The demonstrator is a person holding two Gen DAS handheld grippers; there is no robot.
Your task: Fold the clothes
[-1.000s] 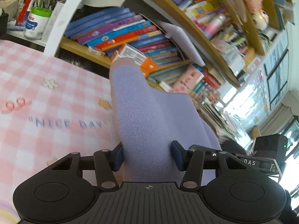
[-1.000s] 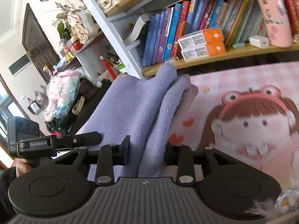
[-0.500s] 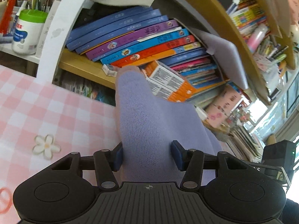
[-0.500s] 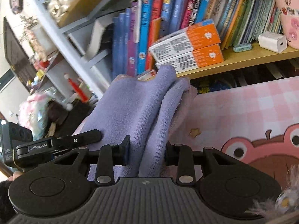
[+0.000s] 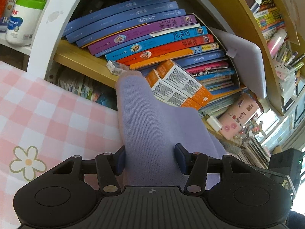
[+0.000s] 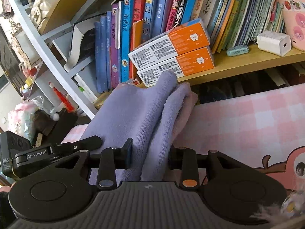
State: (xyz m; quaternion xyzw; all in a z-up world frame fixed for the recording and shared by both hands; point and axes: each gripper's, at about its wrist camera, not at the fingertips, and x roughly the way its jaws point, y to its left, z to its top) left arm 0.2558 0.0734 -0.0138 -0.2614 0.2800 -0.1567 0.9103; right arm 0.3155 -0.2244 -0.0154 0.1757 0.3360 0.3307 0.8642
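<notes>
A lilac knitted garment is stretched between my two grippers above the pink checked tablecloth, near the table's far edge. Its folded end runs forward from the left gripper, whose blue pads still touch it on both sides while the jaws are opening. In the right wrist view the garment lies in bunched folds with a pink lining at its right edge. The right gripper holds these folds between its pads, and its jaws are opening too. The left gripper's body shows at the lower left there.
A wooden bookshelf stands just behind the table, packed with leaning books. Two orange-and-white boxes lie on its shelf just past the garment's tip. A white charger and a pink case sit further right. A cartoon print marks the tablecloth.
Both grippers have carried the garment across the table toward the bookshelf, which now fills both views. The jaws stand slightly wider around the cloth than before.
</notes>
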